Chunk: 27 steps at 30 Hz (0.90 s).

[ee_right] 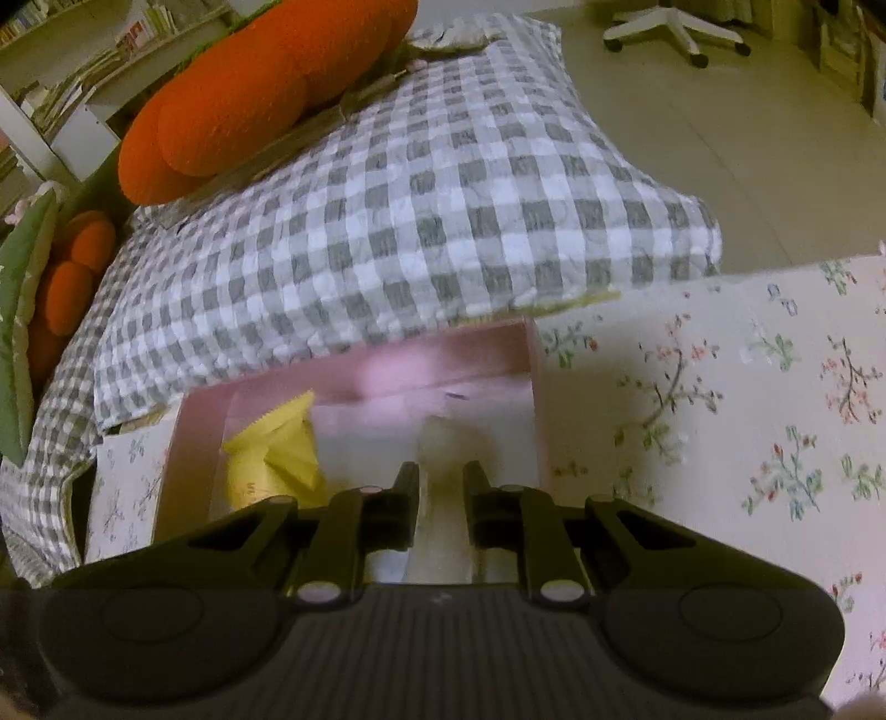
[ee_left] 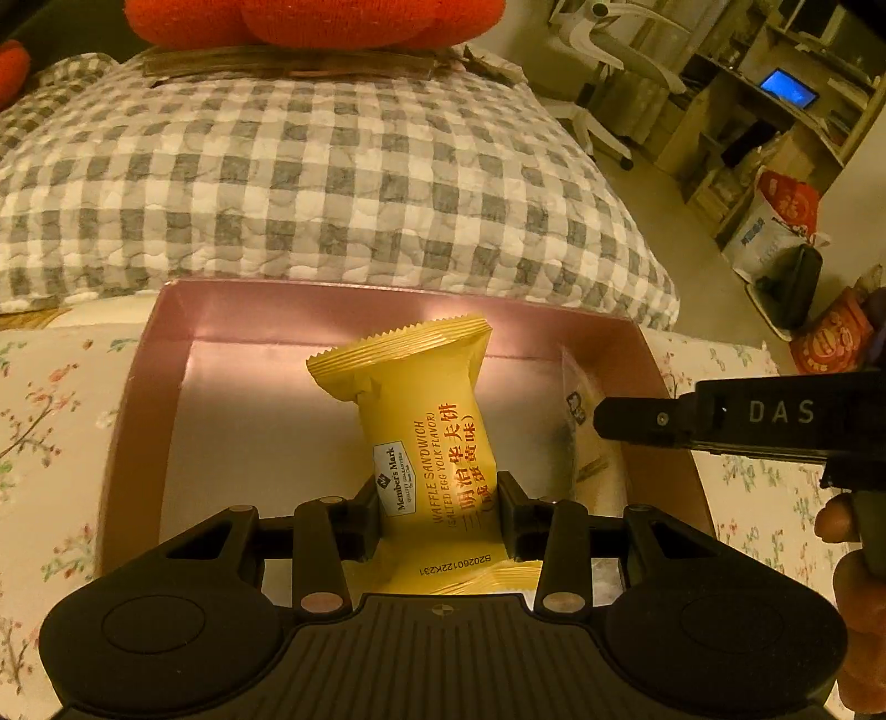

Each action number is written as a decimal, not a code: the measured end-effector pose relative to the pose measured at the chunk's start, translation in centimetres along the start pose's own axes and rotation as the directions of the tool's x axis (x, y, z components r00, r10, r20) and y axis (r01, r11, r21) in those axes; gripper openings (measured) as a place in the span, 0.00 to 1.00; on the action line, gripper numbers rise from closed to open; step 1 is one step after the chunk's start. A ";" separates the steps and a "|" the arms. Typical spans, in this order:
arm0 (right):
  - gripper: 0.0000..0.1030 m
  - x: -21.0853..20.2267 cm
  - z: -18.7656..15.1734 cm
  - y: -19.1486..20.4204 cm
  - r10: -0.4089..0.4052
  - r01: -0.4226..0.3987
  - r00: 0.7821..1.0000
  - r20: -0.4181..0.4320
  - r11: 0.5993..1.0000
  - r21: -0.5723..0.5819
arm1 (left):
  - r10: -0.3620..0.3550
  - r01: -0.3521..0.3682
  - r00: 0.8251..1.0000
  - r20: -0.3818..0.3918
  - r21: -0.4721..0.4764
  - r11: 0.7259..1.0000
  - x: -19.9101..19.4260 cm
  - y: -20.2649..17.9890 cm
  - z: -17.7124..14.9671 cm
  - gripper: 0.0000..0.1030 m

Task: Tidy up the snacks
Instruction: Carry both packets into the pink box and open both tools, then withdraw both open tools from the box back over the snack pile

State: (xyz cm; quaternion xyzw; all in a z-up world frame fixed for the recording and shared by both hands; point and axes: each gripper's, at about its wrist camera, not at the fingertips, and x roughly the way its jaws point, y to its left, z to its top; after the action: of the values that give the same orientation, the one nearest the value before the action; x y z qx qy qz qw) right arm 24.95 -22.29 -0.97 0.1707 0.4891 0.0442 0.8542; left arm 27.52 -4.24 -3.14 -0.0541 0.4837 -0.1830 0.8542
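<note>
Left gripper [ee_left: 440,501]: jaws clamped on the lower half of a yellow waffle sandwich packet [ee_left: 426,437]. One pad presses each long side; the crimped top end stands up past the fingertips, tilted slightly left. The packet hangs over the open pink box [ee_left: 138,399], roughly mid-floor, nearer the box's near edge.

Right gripper [ee_right: 440,479]: jaws drawn almost together, pinching a pale translucent packet [ee_right: 443,459]. It runs lengthwise between the pads and pokes out beyond the tips. This packet sits over the right half of the box, close to the right wall. The right wrist view is blurred, so its print cannot be read. In the left wrist view the same packet shows beside the right gripper's finger, just inside the right wall.

Surface: floral cloth [ee_right: 720,399] carrying the box, whose far edge lies against a grey-and-white checked quilt [ee_left: 332,183]. Orange cushion [ee_right: 266,88] on the quilt's far side.

Room: white office chair base [ee_right: 675,27], shelves, lit blue screen [ee_left: 789,88], bags on the floor.

Count: packets 2, boxes 1, grippers 2.
</note>
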 end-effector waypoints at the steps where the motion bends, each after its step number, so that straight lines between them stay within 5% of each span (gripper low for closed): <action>1: 0.15 0.1 0.2 0.0 -0.008 0.008 1.000 0.002 1.000 -0.003 | -0.005 0.005 1.000 0.003 0.004 1.000 0.2 0.0 0.1 0.37; 4: 0.18 0.4 0.4 0.0 -0.018 0.018 1.000 0.006 1.000 -0.007 | -0.012 0.012 1.000 0.013 0.023 1.000 0.3 -0.2 0.3 0.43; 7: 0.27 0.2 0.5 -0.3 -0.022 0.022 1.000 0.016 1.000 0.003 | 0.010 -0.011 1.000 0.019 0.051 0.999 0.4 -0.5 0.4 0.73; 18: 0.69 -2.9 -0.9 0.1 -0.023 0.024 0.999 0.046 0.999 -0.031 | 0.033 -0.035 0.999 0.026 0.087 0.996 -3.0 -1.2 -0.6 0.84; 27: 0.81 -6.2 -3.1 -0.2 -0.034 0.035 0.999 0.038 0.999 -0.033 | 0.028 -0.030 0.999 0.037 0.065 0.997 -7.2 -1.2 -2.8 0.90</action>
State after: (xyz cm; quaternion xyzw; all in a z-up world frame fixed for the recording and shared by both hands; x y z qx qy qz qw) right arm 19.10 -23.19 2.65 0.1484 0.4751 0.0345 0.8666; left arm 21.53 -2.45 1.50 -0.0225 0.4629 -0.1852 0.8666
